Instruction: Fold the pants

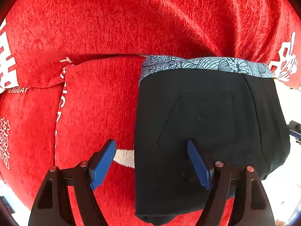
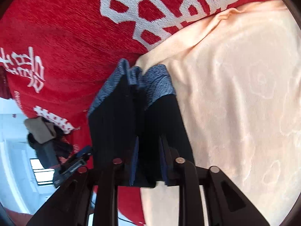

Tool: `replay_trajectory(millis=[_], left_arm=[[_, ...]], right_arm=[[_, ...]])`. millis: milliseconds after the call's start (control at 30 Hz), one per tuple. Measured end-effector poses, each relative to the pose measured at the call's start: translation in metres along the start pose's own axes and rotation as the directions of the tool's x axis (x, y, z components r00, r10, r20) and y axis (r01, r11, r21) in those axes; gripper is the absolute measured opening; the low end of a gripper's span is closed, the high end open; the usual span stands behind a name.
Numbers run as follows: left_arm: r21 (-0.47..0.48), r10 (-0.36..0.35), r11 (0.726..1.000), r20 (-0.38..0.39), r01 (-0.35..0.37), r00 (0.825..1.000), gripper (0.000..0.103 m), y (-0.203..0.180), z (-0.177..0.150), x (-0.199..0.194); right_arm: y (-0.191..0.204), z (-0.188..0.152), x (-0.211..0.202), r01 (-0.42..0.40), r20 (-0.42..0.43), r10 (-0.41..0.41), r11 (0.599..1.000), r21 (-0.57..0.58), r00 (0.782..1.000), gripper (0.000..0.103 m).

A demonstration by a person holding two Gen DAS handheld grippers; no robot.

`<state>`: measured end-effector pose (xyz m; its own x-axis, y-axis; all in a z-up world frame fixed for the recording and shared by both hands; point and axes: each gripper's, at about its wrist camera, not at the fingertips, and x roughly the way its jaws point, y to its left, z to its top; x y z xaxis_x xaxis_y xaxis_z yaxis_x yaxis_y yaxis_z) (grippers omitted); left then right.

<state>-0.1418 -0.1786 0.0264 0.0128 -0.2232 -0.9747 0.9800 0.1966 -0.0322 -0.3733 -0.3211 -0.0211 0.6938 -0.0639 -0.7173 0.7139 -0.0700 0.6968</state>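
Observation:
Black pants (image 1: 207, 122) with a blue patterned waistband (image 1: 203, 64) lie folded on a red blanket (image 1: 131, 18); a back pocket faces up. My left gripper (image 1: 150, 142) hovers open over their left edge, its right blue pad (image 1: 197, 163) above the black cloth and its left pad (image 1: 104, 162) above the blanket. In the right wrist view the pants (image 2: 112, 116) hang edge-on, waistband (image 2: 160, 82) away from me. My right gripper (image 2: 149, 139) is shut on the folded black cloth, which fills the gap between its blue fingers (image 2: 134, 160).
A peach blanket (image 2: 235, 94) covers the surface on the right in the right wrist view and overlaps the red blanket (image 2: 65, 28), which bears large white characters. A dark gripper part (image 2: 73, 164) shows at lower left. Bright floor (image 1: 287, 103) lies beyond the blanket's edge.

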Motion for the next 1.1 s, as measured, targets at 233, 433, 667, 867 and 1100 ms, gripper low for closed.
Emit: replay_trajectory(millis=[233, 433, 667, 867, 1100], left_arm=[[0.035, 0.034, 0.999, 0.024, -0.035, 0.999, 0.083, -0.008, -0.002, -0.001], [0.022, 0.045, 0.999, 0.001, -0.045, 0.999, 0.085, -0.011, -0.001, -0.006], [0.111, 0.040, 0.993, 0.021, -0.042, 0.999, 0.088, -0.049, -0.014, -0.006], [0.060, 0.054, 0.997, 0.059, -0.057, 0.997, 0.088, -0.027, 0.002, -0.027], [-0.061, 0.082, 0.995, 0.066, -0.078, 0.994, 0.088, 0.008, 0.055, -0.006]], right_arm=[[0.012, 0.002, 0.022, -0.007, -0.100, -0.004, 0.994, -0.114, 0.995, 0.061], [0.038, 0.008, 0.032, 0.022, -0.126, -0.047, 0.981, -0.194, 0.991, 0.011], [0.028, -0.003, 0.036, 0.159, -0.114, -0.188, 0.961, -0.228, 0.975, 0.011], [0.020, -0.010, 0.008, 0.219, -0.040, -0.229, 0.960, -0.174, 0.972, 0.017], [0.072, -0.010, -0.012, 0.215, 0.081, -0.200, 0.930, -0.298, 0.976, 0.017]])
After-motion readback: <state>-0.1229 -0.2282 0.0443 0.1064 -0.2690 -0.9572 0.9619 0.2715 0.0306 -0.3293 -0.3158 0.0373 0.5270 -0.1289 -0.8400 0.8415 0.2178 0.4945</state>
